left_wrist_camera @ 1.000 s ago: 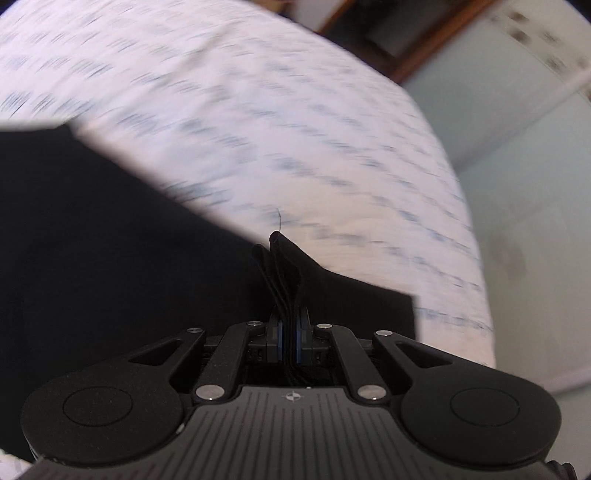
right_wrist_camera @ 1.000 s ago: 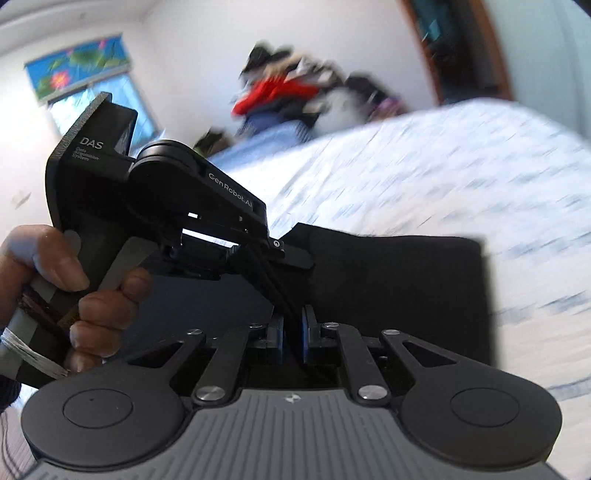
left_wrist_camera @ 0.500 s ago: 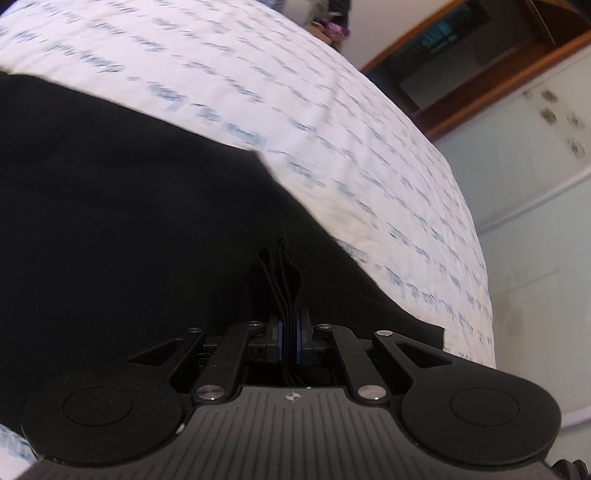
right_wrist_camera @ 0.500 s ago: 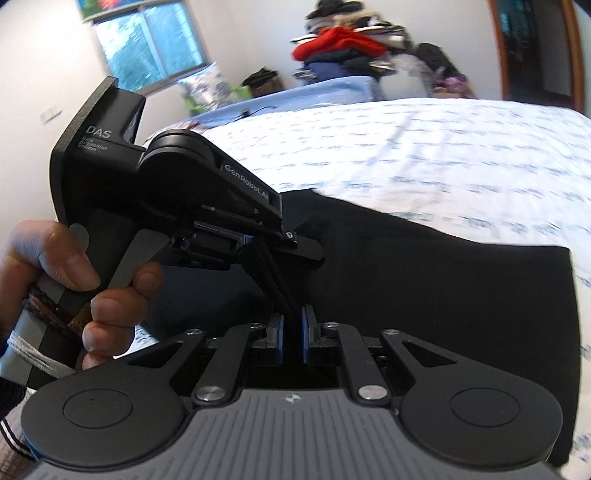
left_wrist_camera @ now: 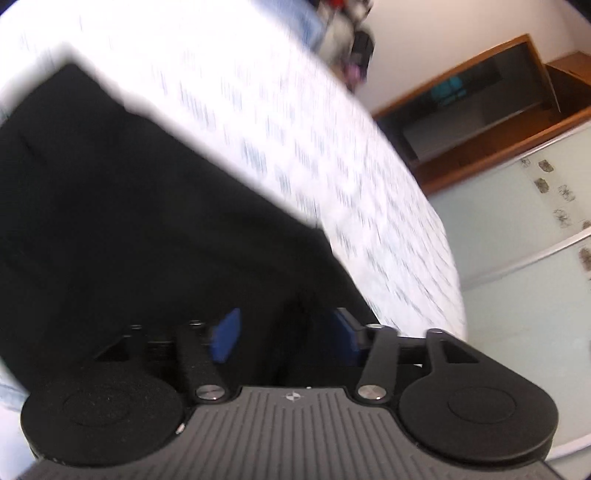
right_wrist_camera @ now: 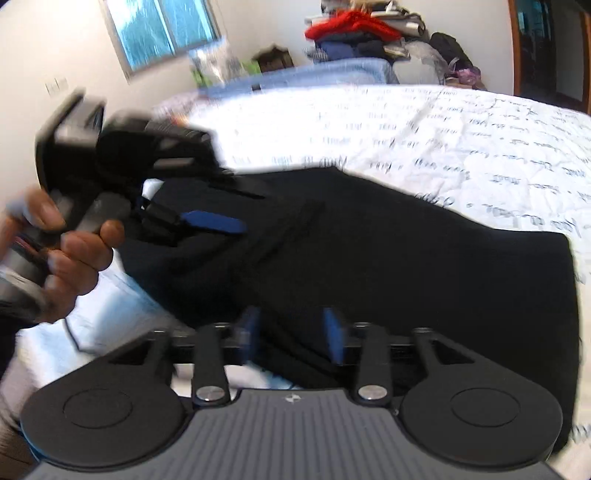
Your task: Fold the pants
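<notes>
In the left wrist view, the black pants (left_wrist_camera: 140, 229) are seen spread flat on the bed (left_wrist_camera: 295, 147), filling the left and middle of the picture, with their far edge running diagonally against the white patterned sheet. The left gripper (left_wrist_camera: 286, 334) is held low over the near part of the cloth. Its jaws have just been opening and now stand apart; dark fabric is seen in the gap, but it is not pressed by the blue pads (left_wrist_camera: 226, 336). A wooden wardrobe (left_wrist_camera: 480, 107) is seen at the far right.

In the right wrist view, the pants (right_wrist_camera: 406, 266) are laid across the bed (right_wrist_camera: 424, 136) as a broad folded slab, reaching from the near centre to the right. The right gripper (right_wrist_camera: 291, 334) is poised over their near edge. Its jaws have likewise just been opening, with cloth between the pads but not clamped. At the left, blurred, the left gripper (right_wrist_camera: 177, 218) is gripped by a hand (right_wrist_camera: 62, 254), its jaws parted above the pants. A window (right_wrist_camera: 162, 29) and a pile of clothes (right_wrist_camera: 369, 33) are seen at the far wall.
</notes>
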### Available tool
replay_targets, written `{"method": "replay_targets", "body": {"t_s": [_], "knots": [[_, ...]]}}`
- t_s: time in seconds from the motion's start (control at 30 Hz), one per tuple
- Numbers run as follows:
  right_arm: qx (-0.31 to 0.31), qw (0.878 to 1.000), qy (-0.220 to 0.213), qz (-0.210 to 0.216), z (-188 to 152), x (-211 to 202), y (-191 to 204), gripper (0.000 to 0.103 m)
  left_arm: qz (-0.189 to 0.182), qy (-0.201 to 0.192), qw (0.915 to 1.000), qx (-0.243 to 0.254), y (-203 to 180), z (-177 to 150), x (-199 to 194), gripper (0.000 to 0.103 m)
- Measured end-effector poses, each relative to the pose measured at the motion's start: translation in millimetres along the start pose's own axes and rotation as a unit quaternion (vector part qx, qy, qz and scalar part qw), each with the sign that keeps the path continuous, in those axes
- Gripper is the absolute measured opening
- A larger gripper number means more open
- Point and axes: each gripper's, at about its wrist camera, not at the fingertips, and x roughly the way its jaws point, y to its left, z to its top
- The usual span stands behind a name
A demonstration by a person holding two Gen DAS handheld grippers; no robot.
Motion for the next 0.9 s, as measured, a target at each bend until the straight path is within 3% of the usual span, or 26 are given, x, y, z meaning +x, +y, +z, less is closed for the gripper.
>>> {"method": "replay_targets", "body": {"t_s": [0.07,0.2,0.23,0.33,0.4,0.43,0.5,0.53,0.57,0.67,0.73,0.77,0.8,0.87,0.9], "knots": [[0.039,0.998,-0.036,0.019,4.9,-28.0,-24.2,0.048,0.002,-0.027,0.999,0.036,-15.6,-6.8,-19.2,0.06],[0.147,0.986,-0.072,0.004,28.5,-49.5,-87.6,0.049,-0.059,-0.02,0.9953,0.073,-52.6,-32.9,-16.4,0.063],[0.19,0.979,-0.069,0.016,34.6,-46.5,-106.2,0.055,-0.068,-0.011,0.9941,0.083,-61.3,-40.2,-7.6,0.064],[0.307,0.948,-0.057,0.065,39.8,-25.8,-151.9,0.057,-0.081,0.043,0.9926,0.08,-74.5,-60.3,28.4,0.064],[0.336,0.938,-0.051,0.063,37.5,-10.4,-166.8,0.057,-0.068,0.07,0.9923,0.076,-70.4,-73.1,49.2,0.064],[0.348,0.936,-0.05,0.039,35.8,-2.6,-172.7,0.057,-0.055,0.077,0.993,0.071,-66.4,-79.1,58.2,0.064],[0.374,0.927,-0.035,0.003,24.1,13.6,-188.0,0.056,-0.059,0.07,0.9952,0.035,-46.6,-85.5,66.6,0.057],[0.4,0.914,-0.061,0.03,11.4,15.0,-197.8,0.055,-0.069,0.064,0.9954,0.014,-35.8,-80.7,64.1,0.053],[0.422,0.902,-0.077,0.044,2.6,12.7,-203.0,0.054,-0.069,0.068,0.9953,-0.002,-28.0,-78.8,63.6,0.043],[0.417,0.905,-0.072,0.047,1.0,7.0,-202.1,0.05,-0.071,0.081,0.993,-0.049,-6.8,-73.2,68.3,0.018],[0.434,0.897,-0.067,0.041,3.1,2.1,-197.7,0.051,-0.079,0.091,0.9897,-0.076,0.7,-72.8,63.9,0.018],[0.435,0.897,-0.065,0.034,0.0,-12.2,-192.2,0.051,-0.084,0.093,0.9885,-0.083,1.6,-71.9,56.6,0.024],[0.421,0.904,-0.062,0.033,0.3,-20.0,-183.8,0.056,-0.094,0.09,0.9882,-0.081,0.4,-71.8,46.3,0.05],[0.372,0.924,-0.064,0.061,-0.8,-30.2,-166.0,0.066,-0.113,0.056,0.9907,-0.051,-6.2,-75.3,22.8,0.086],[0.353,0.93,-0.061,0.076,-6.5,-36.8,-156.5,0.077,-0.11,0.036,0.993,-0.026,-10.8,-78.6,9.8,0.096]]}}
